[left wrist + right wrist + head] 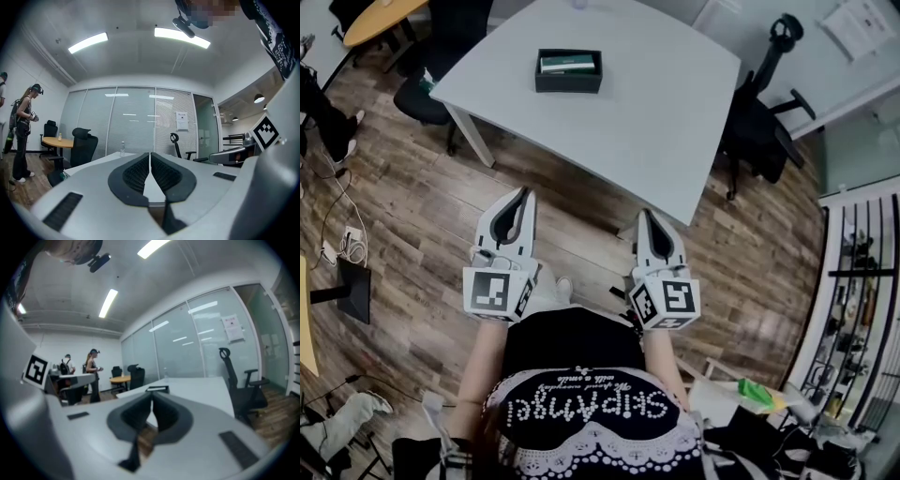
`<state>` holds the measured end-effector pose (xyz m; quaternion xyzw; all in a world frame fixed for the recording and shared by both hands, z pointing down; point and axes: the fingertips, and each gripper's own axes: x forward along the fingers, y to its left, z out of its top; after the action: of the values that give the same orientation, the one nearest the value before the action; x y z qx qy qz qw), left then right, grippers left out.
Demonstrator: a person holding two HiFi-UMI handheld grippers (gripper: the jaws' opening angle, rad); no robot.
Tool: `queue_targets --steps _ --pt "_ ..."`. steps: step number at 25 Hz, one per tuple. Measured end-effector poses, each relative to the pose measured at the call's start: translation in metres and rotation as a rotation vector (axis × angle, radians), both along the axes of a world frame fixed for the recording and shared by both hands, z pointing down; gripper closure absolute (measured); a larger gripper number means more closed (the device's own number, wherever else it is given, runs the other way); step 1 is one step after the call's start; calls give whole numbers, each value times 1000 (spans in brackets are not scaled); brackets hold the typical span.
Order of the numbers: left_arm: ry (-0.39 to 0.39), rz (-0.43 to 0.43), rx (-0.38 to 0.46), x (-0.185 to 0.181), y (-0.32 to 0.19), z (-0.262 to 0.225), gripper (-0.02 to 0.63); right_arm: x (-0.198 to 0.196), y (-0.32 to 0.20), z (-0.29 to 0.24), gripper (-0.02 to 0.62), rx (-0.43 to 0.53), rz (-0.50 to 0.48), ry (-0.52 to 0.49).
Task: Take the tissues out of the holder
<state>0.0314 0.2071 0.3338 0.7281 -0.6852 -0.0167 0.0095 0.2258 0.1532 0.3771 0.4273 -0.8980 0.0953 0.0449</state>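
Observation:
A black open-topped holder [568, 71] sits on the far part of the white table [656, 103], with a green and white pack of tissues [567, 64] lying inside it. Both grippers hang in front of my body over the wooden floor, short of the table's near edge and well away from the holder. My left gripper [523, 193] is shut with nothing between its fingers, the dark pads meeting in the left gripper view [150, 154]. The right gripper [643, 215] is also shut and empty [151, 401]. The holder [157, 389] shows small beyond its tips.
A black office chair [759, 122] stands at the table's right side and another [431, 89] at its left corner. A clear bottle [122, 149] stands on the table. A person [22, 131] stands by a round wooden table [58, 142]. A shelf rack [862, 291] lines the right.

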Motion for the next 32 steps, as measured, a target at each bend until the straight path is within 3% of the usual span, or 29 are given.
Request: queue_targets --steps 8,16,32 --pt "7 5 -2 -6 -12 -3 563 -5 -10 -2 560 -14 15 -6" --pt "28 14 -7 -39 -30 5 563 -39 -24 3 560 -23 15 7" --pt "27 93 11 -126 -147 -15 563 -134 -129 -19 560 -6 67 -4"
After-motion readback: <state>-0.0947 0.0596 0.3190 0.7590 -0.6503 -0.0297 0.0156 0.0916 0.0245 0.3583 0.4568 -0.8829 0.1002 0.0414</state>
